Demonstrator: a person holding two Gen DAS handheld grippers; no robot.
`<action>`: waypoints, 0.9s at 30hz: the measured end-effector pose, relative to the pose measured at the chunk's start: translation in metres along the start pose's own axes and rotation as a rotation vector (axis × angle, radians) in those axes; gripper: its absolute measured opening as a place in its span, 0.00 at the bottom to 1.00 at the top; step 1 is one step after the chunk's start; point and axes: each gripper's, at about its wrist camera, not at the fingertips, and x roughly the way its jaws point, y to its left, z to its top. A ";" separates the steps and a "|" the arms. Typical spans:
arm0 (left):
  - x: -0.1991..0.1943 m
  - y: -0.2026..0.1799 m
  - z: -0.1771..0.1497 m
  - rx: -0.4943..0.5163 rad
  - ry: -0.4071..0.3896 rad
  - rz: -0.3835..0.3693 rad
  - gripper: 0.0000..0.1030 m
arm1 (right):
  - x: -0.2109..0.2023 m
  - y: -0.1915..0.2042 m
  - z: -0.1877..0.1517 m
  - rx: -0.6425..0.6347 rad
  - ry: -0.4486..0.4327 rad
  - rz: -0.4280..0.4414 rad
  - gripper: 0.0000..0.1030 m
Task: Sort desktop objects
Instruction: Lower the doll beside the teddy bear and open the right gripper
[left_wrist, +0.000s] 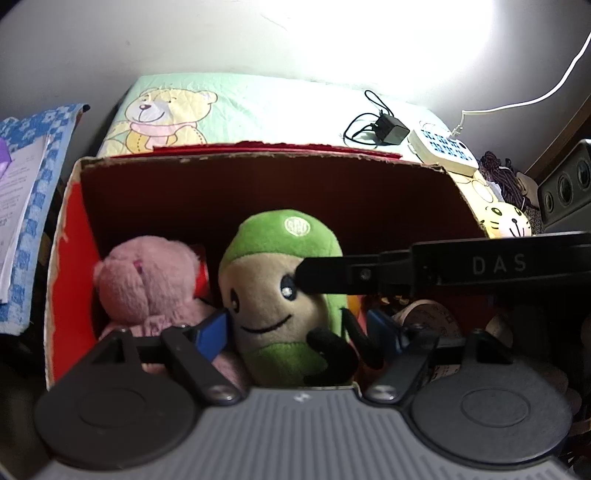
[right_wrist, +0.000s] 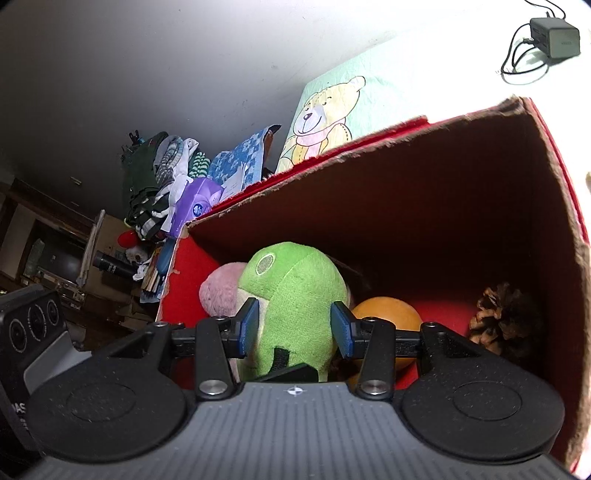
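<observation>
Green plush sits upright in red box, beside pink plush. Right gripper jaws pinch green plush's sides. Left gripper jaws spread around it. Orange ball, pinecone also inside.

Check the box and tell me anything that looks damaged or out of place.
The red cardboard box has a ragged, torn top rim with frayed brown edges. Inside, a pine cone and an orange ball lie beside the green plush toy and pink plush, an odd mix.

Pale wall, glaring overhead light
</observation>
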 end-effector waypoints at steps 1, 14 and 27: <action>0.001 0.000 -0.001 -0.002 -0.001 0.002 0.77 | -0.001 -0.006 -0.001 0.030 0.003 0.011 0.46; 0.007 -0.005 0.000 -0.030 0.002 0.074 0.77 | -0.003 0.001 -0.002 -0.036 -0.048 0.017 0.58; -0.005 -0.015 -0.003 -0.024 -0.028 0.181 0.76 | -0.011 -0.001 -0.006 -0.007 -0.142 -0.010 0.58</action>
